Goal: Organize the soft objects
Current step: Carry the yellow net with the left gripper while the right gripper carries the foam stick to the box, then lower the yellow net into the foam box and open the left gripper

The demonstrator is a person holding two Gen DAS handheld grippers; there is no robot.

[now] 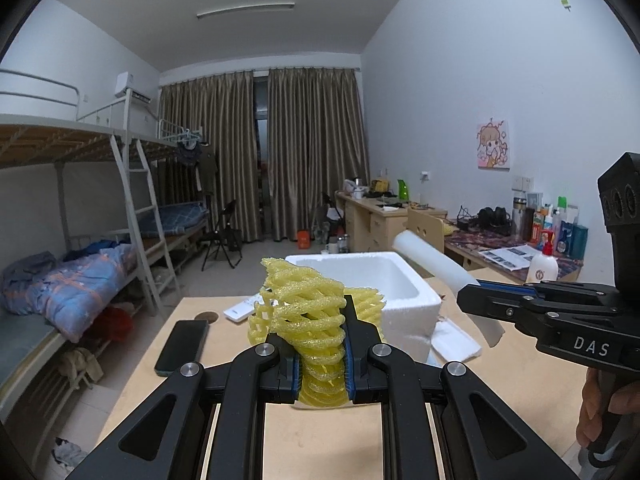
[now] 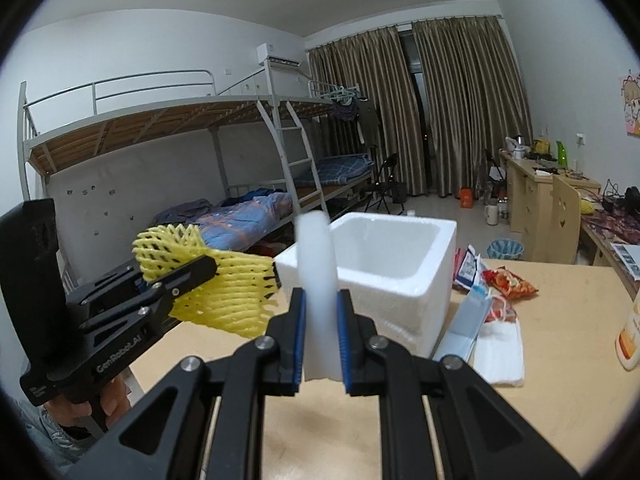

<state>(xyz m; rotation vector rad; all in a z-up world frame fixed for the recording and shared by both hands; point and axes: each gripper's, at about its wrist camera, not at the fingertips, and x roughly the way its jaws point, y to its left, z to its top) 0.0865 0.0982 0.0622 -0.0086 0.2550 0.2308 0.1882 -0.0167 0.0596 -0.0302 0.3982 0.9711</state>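
Observation:
My left gripper [image 1: 321, 350] is shut on a yellow foam net [image 1: 308, 312] and holds it above the wooden table [image 1: 320, 432], just in front of the white foam box [image 1: 404, 300]. My right gripper [image 2: 321, 320] is shut on a white foam sheet [image 2: 318, 276], held upright near the box [image 2: 400, 280]. In the left wrist view the right gripper [image 1: 476, 308] comes in from the right with the white sheet [image 1: 432, 260] over the box's right rim. In the right wrist view the left gripper [image 2: 224, 276] holds the yellow net [image 2: 224, 284] left of the box.
A black phone [image 1: 182, 346] and a white remote [image 1: 240, 310] lie left of the box. Face masks [image 2: 500, 344], a blue mask pack [image 2: 466, 320] and snack bags [image 2: 508, 282] lie right of it. A lotion bottle [image 2: 630, 332] stands at the right edge. Bunk beds [image 2: 160, 152] stand beyond.

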